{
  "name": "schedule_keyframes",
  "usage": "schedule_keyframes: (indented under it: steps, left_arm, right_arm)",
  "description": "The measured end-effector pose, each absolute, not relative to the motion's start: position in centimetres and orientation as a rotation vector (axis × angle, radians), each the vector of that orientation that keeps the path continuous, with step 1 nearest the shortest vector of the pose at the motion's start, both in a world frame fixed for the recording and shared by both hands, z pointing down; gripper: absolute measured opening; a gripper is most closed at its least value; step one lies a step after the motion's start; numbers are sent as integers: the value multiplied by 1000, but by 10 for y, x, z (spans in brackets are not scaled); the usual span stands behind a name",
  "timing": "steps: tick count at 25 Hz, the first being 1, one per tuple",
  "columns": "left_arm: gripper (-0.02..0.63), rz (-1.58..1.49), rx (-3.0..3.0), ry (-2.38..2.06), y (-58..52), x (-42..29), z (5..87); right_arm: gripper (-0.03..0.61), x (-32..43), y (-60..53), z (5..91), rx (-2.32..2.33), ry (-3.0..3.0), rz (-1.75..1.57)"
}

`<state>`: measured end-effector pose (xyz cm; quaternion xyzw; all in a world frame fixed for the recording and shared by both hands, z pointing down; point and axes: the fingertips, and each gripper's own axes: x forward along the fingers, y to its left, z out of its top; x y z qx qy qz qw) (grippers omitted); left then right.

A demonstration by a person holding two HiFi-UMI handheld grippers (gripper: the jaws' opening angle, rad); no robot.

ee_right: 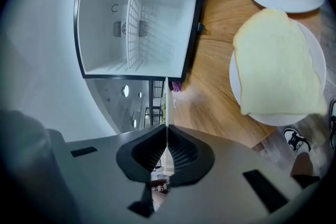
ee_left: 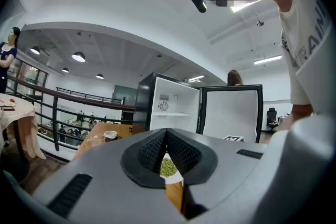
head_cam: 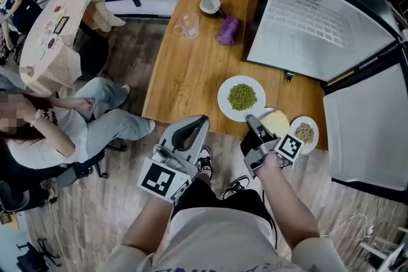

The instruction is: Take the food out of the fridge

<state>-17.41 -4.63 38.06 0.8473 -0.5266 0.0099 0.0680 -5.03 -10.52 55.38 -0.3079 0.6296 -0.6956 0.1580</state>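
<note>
A white plate of green peas (head_cam: 242, 97) rests on the wooden table (head_cam: 191, 67) near its front edge. My right gripper (head_cam: 250, 118) is shut on that plate's near rim. In the right gripper view the rim (ee_right: 167, 105) shows edge-on as a thin white line between the closed jaws of the right gripper (ee_right: 167, 144). My left gripper (head_cam: 201, 119) hangs just off the table edge, shut with nothing in it. Through the left gripper (ee_left: 166, 136) the peas (ee_left: 168, 166) show ahead. The fridge (head_cam: 312, 22) stands open and its shelves are bare (ee_right: 136, 23).
To the right of the peas lie a plate with a pale yellow flatbread (head_cam: 275, 121) and a small plate of grains (head_cam: 305, 132). A cup (head_cam: 210, 6), a glass (head_cam: 187, 25) and a purple cloth (head_cam: 227, 30) sit at the table's far end. A seated person (head_cam: 57, 130) is at left.
</note>
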Motion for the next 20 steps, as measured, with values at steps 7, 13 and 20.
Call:
schedule_keyframes:
  steps: [7,13,20]
  left_arm:
    - [8,34,2544,-1613,-41,-188,379]
    - [8,44,2534,-1614,-39,-193,382]
    - [8,56,2536,-1610,-39,-194,384]
  right_arm:
    - [26,-75,-76,586,-889,1833,-2049]
    - [26,-86,-57,611,-919,1836,-2097]
    - [26,-88,-55,630,-947,1788,-2125]
